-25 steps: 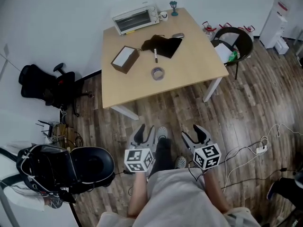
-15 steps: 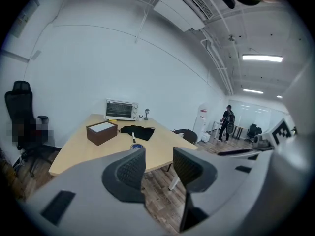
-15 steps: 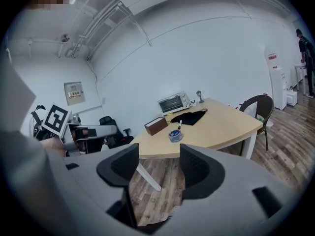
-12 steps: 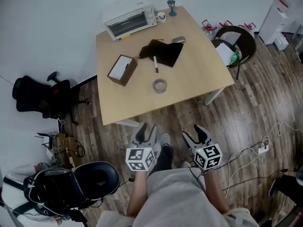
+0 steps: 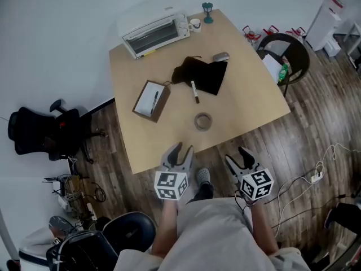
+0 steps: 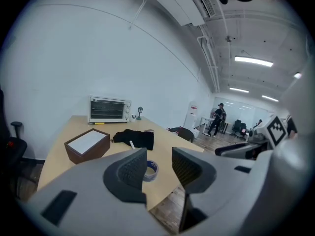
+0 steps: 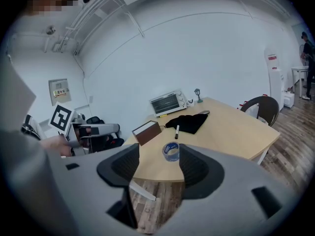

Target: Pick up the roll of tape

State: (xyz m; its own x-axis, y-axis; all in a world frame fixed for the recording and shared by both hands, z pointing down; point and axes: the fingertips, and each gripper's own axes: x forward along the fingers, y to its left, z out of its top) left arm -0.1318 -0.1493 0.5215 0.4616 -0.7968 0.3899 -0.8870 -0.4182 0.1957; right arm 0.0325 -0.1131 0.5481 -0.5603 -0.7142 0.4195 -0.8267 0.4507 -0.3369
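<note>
- A pale wooden table stands against a white wall, on a dark plank floor.
- The roll of tape lies flat near the table's front edge, apart from everything else.
- Behind it are a black cloth with a marker at its edge, a brown box and a toaster oven by the wall.
- A black office chair stands to the left and a round chair to the right.
- The left gripper is at the table's front edge; its jaws are spread, have just been closing a little, and have nothing between them.
- The right gripper is over the floor, its jaws spread and empty.
</note>
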